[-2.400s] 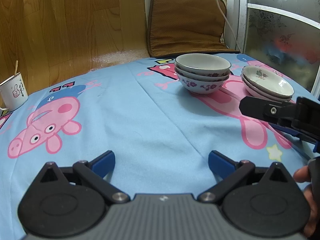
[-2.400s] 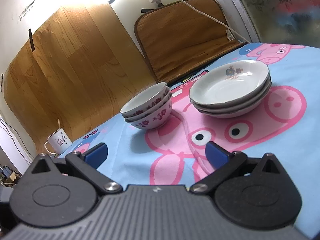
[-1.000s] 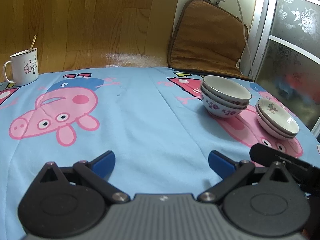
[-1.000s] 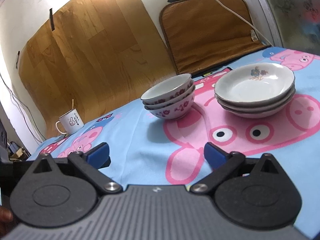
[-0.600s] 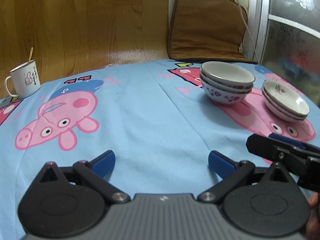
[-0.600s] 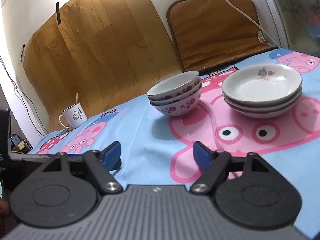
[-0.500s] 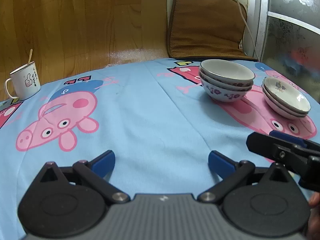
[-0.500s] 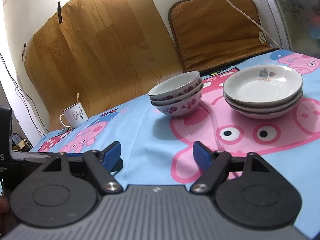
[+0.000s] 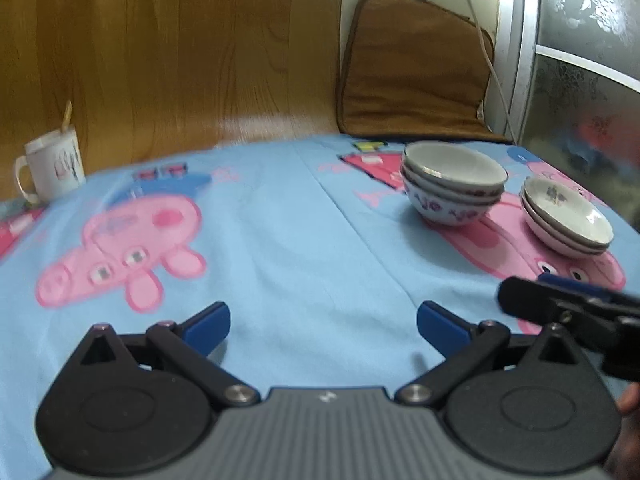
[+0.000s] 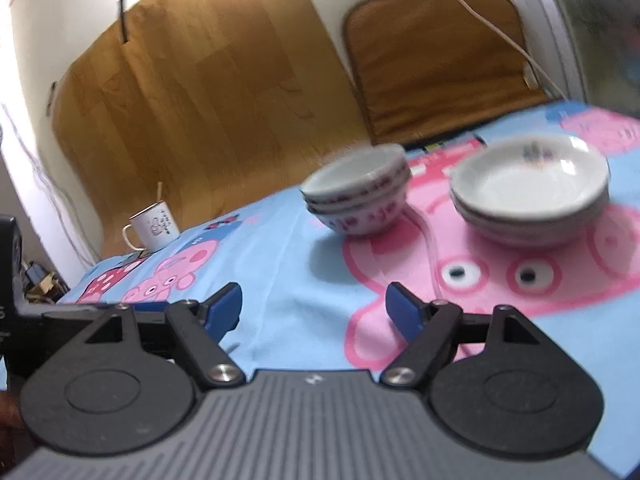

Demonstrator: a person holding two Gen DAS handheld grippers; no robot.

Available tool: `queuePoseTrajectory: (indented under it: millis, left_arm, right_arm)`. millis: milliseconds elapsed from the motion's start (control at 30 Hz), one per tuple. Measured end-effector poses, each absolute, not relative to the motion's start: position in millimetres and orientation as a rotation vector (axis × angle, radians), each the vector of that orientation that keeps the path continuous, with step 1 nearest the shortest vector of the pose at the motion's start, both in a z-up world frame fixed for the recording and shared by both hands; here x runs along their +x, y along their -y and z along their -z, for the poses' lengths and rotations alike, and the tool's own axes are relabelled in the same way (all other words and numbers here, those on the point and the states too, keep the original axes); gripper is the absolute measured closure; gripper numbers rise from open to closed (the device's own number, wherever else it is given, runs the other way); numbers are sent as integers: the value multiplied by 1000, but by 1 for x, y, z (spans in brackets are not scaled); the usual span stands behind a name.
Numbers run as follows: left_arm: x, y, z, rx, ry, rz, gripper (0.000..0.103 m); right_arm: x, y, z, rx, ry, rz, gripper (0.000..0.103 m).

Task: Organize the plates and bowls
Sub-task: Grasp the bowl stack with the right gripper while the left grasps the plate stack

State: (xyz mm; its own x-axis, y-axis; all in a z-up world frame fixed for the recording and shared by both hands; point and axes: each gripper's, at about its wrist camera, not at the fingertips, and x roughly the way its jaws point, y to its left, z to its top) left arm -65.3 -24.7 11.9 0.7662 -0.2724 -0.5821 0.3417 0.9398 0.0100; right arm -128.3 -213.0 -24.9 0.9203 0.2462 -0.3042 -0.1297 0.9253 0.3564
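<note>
A stack of white bowls with purple flowers (image 9: 454, 186) (image 10: 358, 200) stands on the blue cartoon-pig tablecloth (image 9: 288, 224) (image 10: 304, 264). To its right is a stack of shallow white plates (image 9: 566, 216) (image 10: 528, 192). My left gripper (image 9: 322, 326) hovers low over bare cloth, well short of both stacks, open with nothing between its blue pads. My right gripper (image 10: 314, 308) is open too, empty, near the cloth in front of the bowls and plates. Its black finger (image 9: 560, 308) shows at the right of the left wrist view.
A white enamel mug (image 9: 52, 168) (image 10: 154, 228) with a stick in it stands at the far left by the wooden wall panel (image 9: 168, 60). A brown cushion (image 9: 412, 80) leans behind the bowls, with a white cable (image 9: 486, 56) hanging over it. A glass door (image 9: 584, 80) is on the right.
The right gripper's jaws narrowed a little between a second ago and half a second ago, then held. Both views have tilted and shifted slightly; the bowls and plates have not moved.
</note>
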Motion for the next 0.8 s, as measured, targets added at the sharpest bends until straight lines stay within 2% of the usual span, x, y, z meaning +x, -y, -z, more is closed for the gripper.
queuePoseTrajectory:
  millis: [200,400,467,533,667,800]
  left_arm:
    - [-59,27,-40,191,-489,328,0]
    - [-8,22,-70,28,-617,402,1]
    - [17,23,-74,-73,-687,433,4]
    - [37,27,-71,-143,-746,463,13]
    - [60,44,-59,-270,-853,558,14]
    - [64,65,-50,-304,-893,614,14]
  right_arm:
    - [-121,221,-11,231,-276,-211,25]
    - [-84,264,-58,277,-316,-183,35]
    - [-67,276,-67,299,-358,-162,41]
    - [-45,286,-71,333,-432,-159,48]
    - [-4,296,-64,405,-610,-177,53]
    - [30,286,-54,320,-763,-222,54]
